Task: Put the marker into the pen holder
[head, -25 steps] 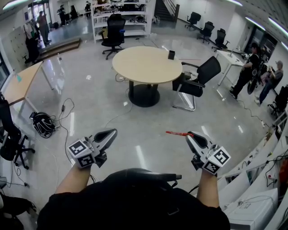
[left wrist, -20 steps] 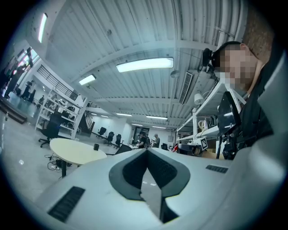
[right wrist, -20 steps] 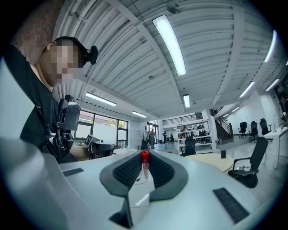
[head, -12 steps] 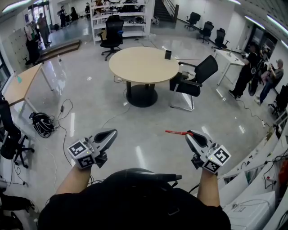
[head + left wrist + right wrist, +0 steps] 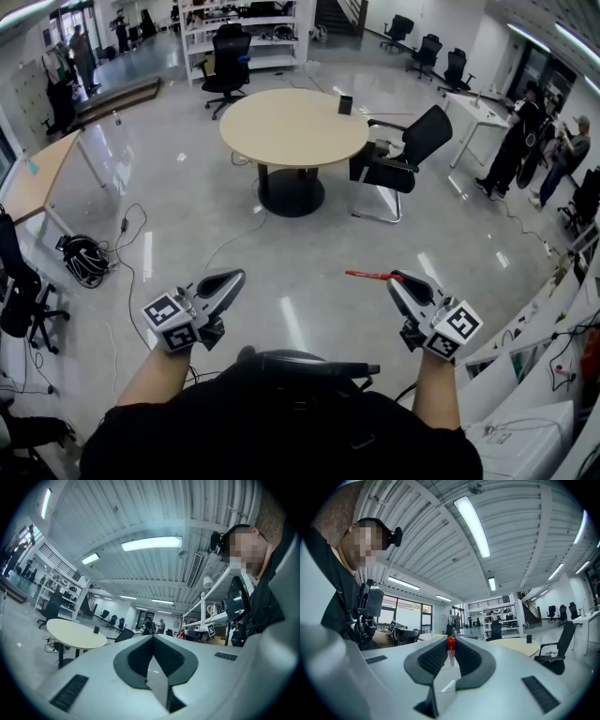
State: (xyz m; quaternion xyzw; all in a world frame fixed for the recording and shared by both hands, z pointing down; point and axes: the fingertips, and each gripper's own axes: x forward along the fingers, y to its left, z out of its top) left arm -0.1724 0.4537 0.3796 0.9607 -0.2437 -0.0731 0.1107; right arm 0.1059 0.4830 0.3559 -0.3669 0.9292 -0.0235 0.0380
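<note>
my right claw (image 5: 398, 278) is closed on the red marker (image 5: 367, 276), pinching it right at the tips of the jaws. in the right gripper view the marker's end shows as a red spot squeezed between the two dark pads. in the head view the rest of it sticks out sideways from the claw tips, toward the left claw, roughly level above the floor (image 5: 300, 244). my left claw (image 5: 234, 277) has its jaws together with nothing between them; the left gripper view shows them meeting at the tip. both claws are held out in front of the person's body, well apart from each other, and the marker lies in the gap between them, close to the right one only. far ahead of both claws stands a round desk (image 5: 281, 131). near its far edge, ahead of the right claw, a small dark pen holder (image 5: 345, 104) stands upright. a black chair (image 5: 403, 155) sits just beside the desk on the right-claw side. the marker is well apart from the pen holder, out over the shiny floor.
</note>
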